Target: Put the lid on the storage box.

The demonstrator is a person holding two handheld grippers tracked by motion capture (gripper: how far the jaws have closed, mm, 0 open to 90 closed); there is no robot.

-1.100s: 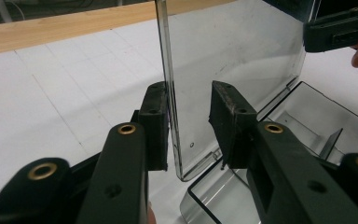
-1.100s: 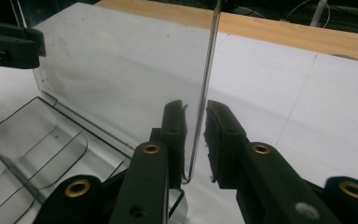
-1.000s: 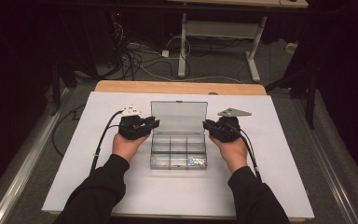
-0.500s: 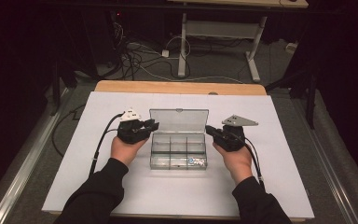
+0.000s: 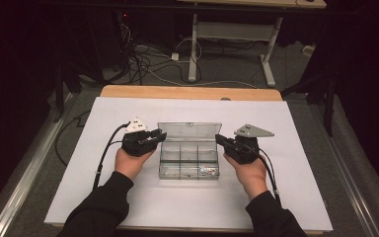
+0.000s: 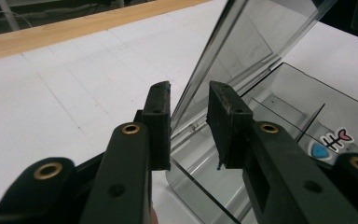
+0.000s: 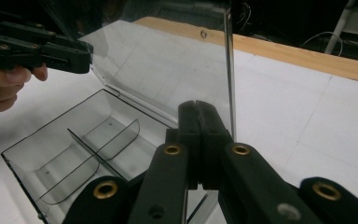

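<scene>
While the lid [image 5: 190, 130] stands upright: left hand-held gripper [image 6: 189, 100] narrowly astride its edge; right hand-held gripper [image 7: 199, 106] closed, empty, beside it.

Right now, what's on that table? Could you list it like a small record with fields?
Surface: white table top
Main object: clear plastic compartment box, standing open
Lid: clear lid raised upright at the far edge
Contents: small colourful items in the near right compartment; other compartments look empty
Left hand-held gripper: jaws apart, the lid's left edge between them, contact unclear
Right hand-held gripper: jaws shut, empty, beside the lid's right edge
Dividers: curved clear partitions inside the box
</scene>
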